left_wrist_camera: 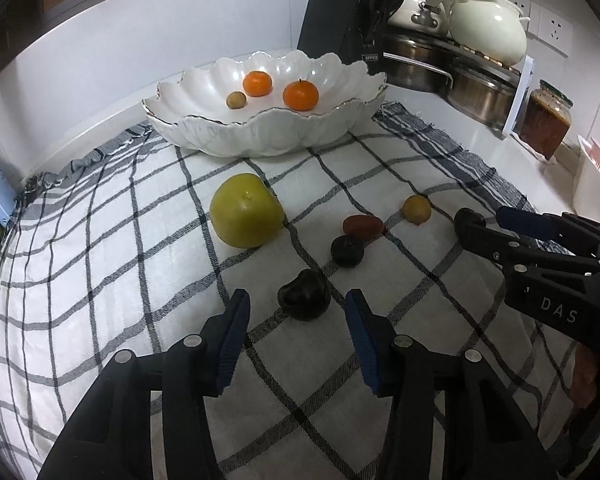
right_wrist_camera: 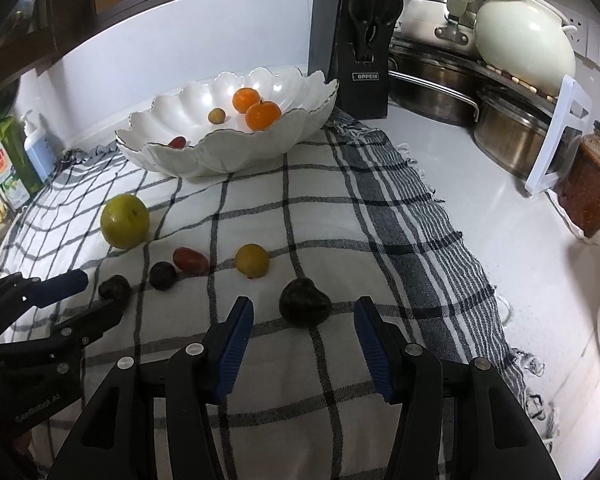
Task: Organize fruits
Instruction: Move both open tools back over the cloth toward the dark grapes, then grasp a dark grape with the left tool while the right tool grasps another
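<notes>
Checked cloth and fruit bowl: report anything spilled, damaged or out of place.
Nothing is spilled or broken. The white bowl stands upright, holding two oranges, a small yellowish fruit and a red one. The checked cloth is bunched at its far left corner, and its right fringe lies tangled. Six fruits lie loose on the cloth, not yet in the bowl.

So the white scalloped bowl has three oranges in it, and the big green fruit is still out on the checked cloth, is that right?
Not quite. The white scalloped bowl holds two oranges, not three, as the left wrist view shows. The big green fruit is indeed out on the checked cloth.
</notes>
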### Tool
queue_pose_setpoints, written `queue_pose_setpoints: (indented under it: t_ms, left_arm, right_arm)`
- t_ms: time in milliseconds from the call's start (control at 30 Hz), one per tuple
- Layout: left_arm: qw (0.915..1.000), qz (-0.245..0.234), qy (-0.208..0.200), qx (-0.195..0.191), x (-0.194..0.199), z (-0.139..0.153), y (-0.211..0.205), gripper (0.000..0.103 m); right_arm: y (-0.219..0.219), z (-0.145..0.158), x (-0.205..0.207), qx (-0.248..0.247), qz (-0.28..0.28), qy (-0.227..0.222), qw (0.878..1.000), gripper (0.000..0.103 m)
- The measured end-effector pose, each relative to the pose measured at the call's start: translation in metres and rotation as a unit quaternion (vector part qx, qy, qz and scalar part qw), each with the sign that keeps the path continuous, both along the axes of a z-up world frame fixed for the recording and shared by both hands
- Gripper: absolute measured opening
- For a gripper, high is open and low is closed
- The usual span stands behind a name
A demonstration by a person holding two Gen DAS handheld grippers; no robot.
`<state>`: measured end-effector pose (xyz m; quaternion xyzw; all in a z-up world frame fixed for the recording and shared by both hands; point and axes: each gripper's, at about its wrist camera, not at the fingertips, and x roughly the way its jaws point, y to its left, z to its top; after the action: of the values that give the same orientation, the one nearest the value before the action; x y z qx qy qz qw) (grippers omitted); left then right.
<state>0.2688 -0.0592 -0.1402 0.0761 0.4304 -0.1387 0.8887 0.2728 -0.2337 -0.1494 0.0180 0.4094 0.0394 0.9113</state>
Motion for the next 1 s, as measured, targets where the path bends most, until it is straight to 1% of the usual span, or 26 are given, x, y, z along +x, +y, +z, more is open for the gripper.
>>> queue_pose_setpoints:
  t_ms: [100, 267, 333, 467, 533, 733, 1000]
  left_arm:
    - [1.0000, -0.002, 0.006, 0.000, 0.003, -0.004, -0.002, 0.045]
    - [0.9999, -0.001, 0.013, 0.002, 0.008, -0.009, -0.003, 0.039]
    - [0.9999, -0.001, 0.015, 0.001, 0.009, -0.010, -0.003, 0.036]
    - [0.9999, -0.002, 0.016, 0.000, 0.011, -0.011, -0.003, 0.034]
    - [0.9998, -0.004, 0.017, 0.000, 0.012, -0.012, -0.004, 0.030]
    - [0.9998, -0.003, 0.019, -0.005, 0.013, -0.012, -0.004, 0.029]
    - [0.9998, 0.002, 0.008, -0.019, 0.010, 0.002, 0.000, 0.029]
  right_arm:
    - [-0.001, -0.003, 0.003, 0.002, 0.000, 0.005, 1.000, 0.052]
    - [0.000, -0.008, 0.010, 0.001, 0.002, 0.013, 1.000, 0.046]
    - [0.001, -0.008, 0.012, 0.001, 0.003, 0.013, 1.000, 0.045]
    - [0.001, -0.010, 0.015, 0.001, 0.004, 0.016, 1.000, 0.036]
    - [0.001, -0.011, 0.016, -0.002, 0.005, 0.016, 1.000, 0.032]
    - [0.000, -0.009, 0.014, 0.001, 0.005, 0.012, 1.000, 0.030]
    - [0.005, 0.007, 0.004, 0.003, 0.012, -0.009, 1.000, 0.030]
